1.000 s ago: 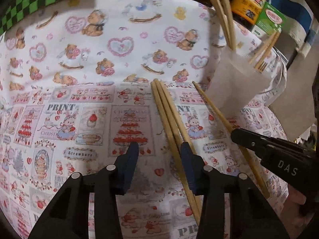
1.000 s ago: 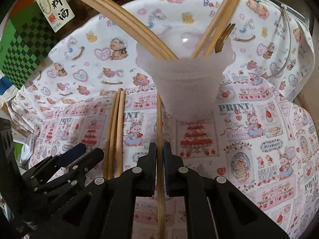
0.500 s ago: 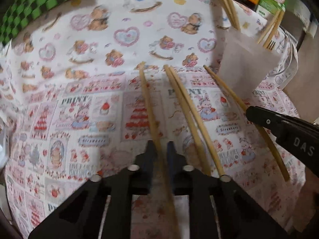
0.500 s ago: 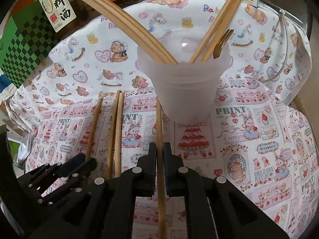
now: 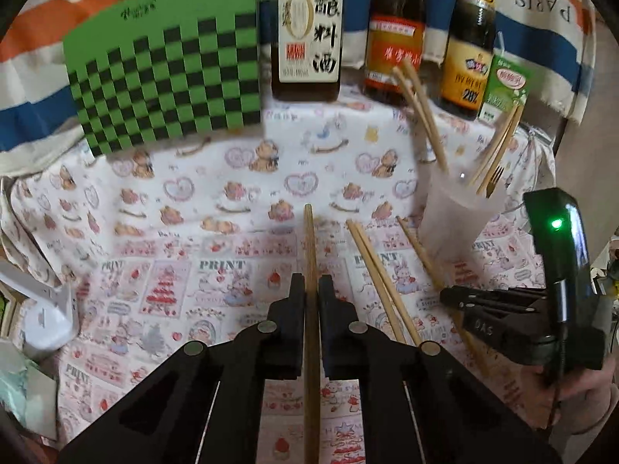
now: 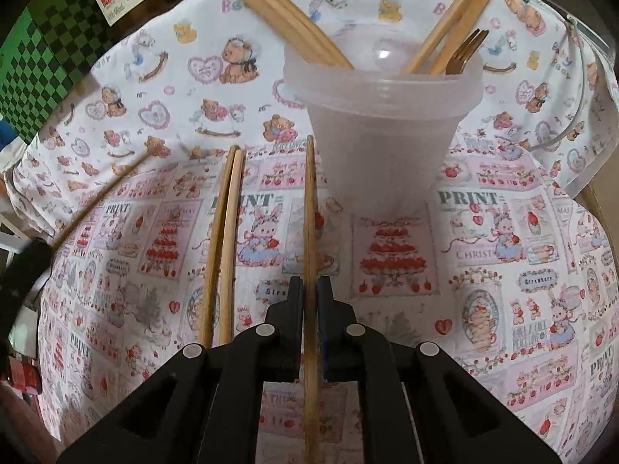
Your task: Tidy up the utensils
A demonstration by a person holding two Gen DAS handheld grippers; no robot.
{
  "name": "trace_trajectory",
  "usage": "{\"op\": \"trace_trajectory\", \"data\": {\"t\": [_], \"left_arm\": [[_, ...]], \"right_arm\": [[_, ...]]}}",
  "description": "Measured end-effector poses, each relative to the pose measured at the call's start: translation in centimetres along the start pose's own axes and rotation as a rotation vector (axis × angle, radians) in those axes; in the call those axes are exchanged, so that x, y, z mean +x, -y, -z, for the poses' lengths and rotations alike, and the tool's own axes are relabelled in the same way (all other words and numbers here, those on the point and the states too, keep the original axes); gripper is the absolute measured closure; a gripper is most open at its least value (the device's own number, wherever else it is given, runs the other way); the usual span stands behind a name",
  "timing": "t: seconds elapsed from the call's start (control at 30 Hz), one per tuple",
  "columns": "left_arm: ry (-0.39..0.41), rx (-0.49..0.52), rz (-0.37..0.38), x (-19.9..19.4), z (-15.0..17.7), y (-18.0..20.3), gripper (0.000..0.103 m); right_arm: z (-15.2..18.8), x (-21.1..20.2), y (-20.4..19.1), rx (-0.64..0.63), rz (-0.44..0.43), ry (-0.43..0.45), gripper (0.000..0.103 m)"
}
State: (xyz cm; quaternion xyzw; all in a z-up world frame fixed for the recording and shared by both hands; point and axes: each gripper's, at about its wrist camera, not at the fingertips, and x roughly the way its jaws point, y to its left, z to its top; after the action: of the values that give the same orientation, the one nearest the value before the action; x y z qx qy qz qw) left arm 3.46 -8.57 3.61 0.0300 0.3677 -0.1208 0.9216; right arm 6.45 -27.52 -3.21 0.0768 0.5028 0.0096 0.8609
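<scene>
Nearest the left camera, the left hand-held gripper (image 5: pixel 308 290) is clenched on one chopstick (image 5: pixel 309 247), taken about mid-length, its tip pointing toward the far edge of the surface (image 5: pixel 193 201). Its jaws have just been closing, and the stick now sits between the pads. The right hand-held gripper (image 6: pixel 308 294) is likewise clenched on a second chopstick (image 6: pixel 309 201), whose far tip ends just beside the foot of the cup (image 6: pixel 383 123).

Between the two, a pair (image 6: pixel 224 232) of chopsticks lies loose on the cloth, side by side and touching, near the middle of the surface.

Further off, toward the far right corner, the translucent cup already holds several chopsticks and a small fork (image 6: pixel 464 50), all leaning on its rim. Bottles (image 5: pixel 305 27) and a checked box (image 5: pixel 166 77) line the far edge.

The sticks look light, stiff and smooth, so they may pivot or slip in narrow pads; a grip near the middle keeps them balanced. The cup seems thin and light, and top-heavy with leaning sticks, so a stick dropped in hard could probably tip it.
</scene>
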Motion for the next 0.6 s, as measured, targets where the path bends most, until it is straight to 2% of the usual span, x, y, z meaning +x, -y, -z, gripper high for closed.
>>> {"op": "trace_trajectory", "data": {"t": [0.17,0.27,0.37,0.47,0.53,0.6], "left_arm": [[-0.064,-0.029,0.060,0.5,0.0,-0.9,0.097],[-0.125,-0.068,0.063,1.3,0.6,-1.4,0.097],[-0.151,-0.095,0.051,2.3,1.0,-1.9,0.097],[-0.131,-0.107,0.037,2.3,1.1,-2.2,0.097],[-0.093,-0.111,0.038,1.4,0.9,-2.4,0.097],[-0.055,-0.102,0.026,0.6,0.7,-2.6,0.097]], "right_arm": [[1.0,-1.2,-0.4,-0.045,-0.021,-0.003,0.092],[2.9,-1.8,-0.6,-0.096,0.015,0.017,0.086],[4.0,-1.8,-0.7,-0.106,0.042,0.026,0.086],[4.3,-1.7,-1.4,-0.132,0.134,0.057,0.086],[4.3,-1.8,-1.3,-0.134,0.128,0.060,0.086],[4.3,-2.0,-1.0,-0.119,0.115,0.058,0.095]]}}
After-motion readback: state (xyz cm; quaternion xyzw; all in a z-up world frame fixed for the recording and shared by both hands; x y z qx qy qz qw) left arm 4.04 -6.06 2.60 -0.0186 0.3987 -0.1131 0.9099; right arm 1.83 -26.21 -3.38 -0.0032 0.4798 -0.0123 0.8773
